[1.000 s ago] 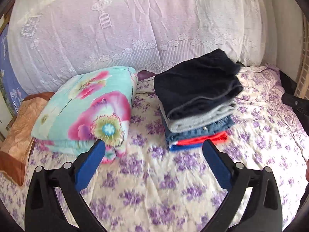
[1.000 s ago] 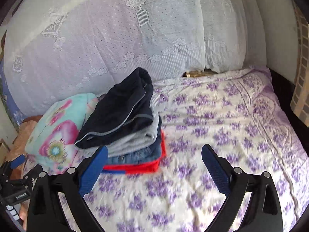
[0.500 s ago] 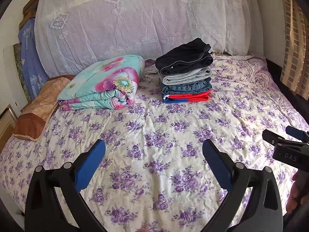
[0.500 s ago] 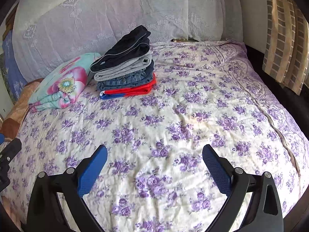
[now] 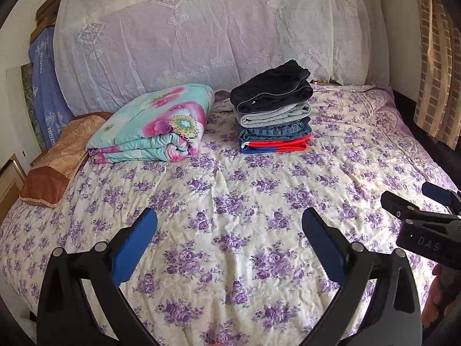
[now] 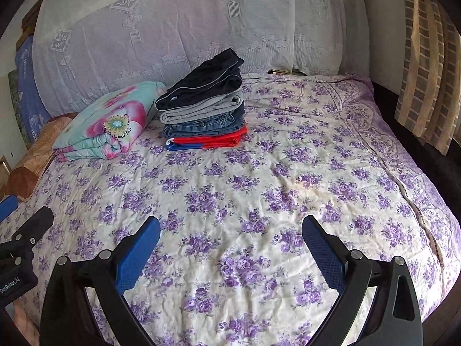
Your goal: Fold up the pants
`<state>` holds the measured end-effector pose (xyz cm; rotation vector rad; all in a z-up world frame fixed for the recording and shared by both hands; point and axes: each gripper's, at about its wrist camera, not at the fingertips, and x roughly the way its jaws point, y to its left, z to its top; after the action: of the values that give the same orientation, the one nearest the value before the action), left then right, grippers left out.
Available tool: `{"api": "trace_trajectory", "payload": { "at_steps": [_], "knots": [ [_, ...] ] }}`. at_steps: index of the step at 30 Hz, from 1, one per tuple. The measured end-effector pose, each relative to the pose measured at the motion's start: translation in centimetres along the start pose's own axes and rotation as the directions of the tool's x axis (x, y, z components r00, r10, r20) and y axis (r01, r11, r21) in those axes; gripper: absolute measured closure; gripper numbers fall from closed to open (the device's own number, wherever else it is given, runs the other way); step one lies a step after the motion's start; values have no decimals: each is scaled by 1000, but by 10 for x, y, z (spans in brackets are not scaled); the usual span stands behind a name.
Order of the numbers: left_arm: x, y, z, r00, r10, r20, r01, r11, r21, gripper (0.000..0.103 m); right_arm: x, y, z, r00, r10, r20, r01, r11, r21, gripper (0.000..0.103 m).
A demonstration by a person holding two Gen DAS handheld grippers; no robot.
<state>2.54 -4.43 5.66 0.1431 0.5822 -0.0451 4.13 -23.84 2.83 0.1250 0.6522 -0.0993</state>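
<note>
A stack of folded pants [image 5: 273, 115] [image 6: 203, 109] sits at the far side of the bed: dark navy on top, then grey, denim, and red-and-blue at the bottom. My left gripper [image 5: 229, 236] hangs open over the near part of the flowered bedspread [image 5: 230, 201], far from the stack, with nothing between its blue pads. My right gripper [image 6: 230, 239] is open too and holds nothing. The right gripper shows at the right edge of the left wrist view, the left gripper at the left edge of the right wrist view.
A folded turquoise floral quilt [image 5: 155, 127] [image 6: 106, 124] lies left of the stack. A brown pillow [image 5: 54, 167] rests at the bed's left edge. A white lace cover [image 5: 201, 34] drapes the headboard. A striped curtain [image 6: 429, 66] hangs at the right.
Both grippers have pulled back from the stack toward the near edge of the bed, so the stack now looks small and far. Both stayed open.
</note>
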Motion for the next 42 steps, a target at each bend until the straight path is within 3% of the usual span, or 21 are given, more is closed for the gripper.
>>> {"api": "trace_trajectory", "payload": {
  "at_steps": [42],
  "knots": [
    [4, 6, -4, 999, -20, -27, 19, 999, -44, 5, -6, 13, -5, 1000, -24, 6, 24, 999, -21, 4]
  ]
}}
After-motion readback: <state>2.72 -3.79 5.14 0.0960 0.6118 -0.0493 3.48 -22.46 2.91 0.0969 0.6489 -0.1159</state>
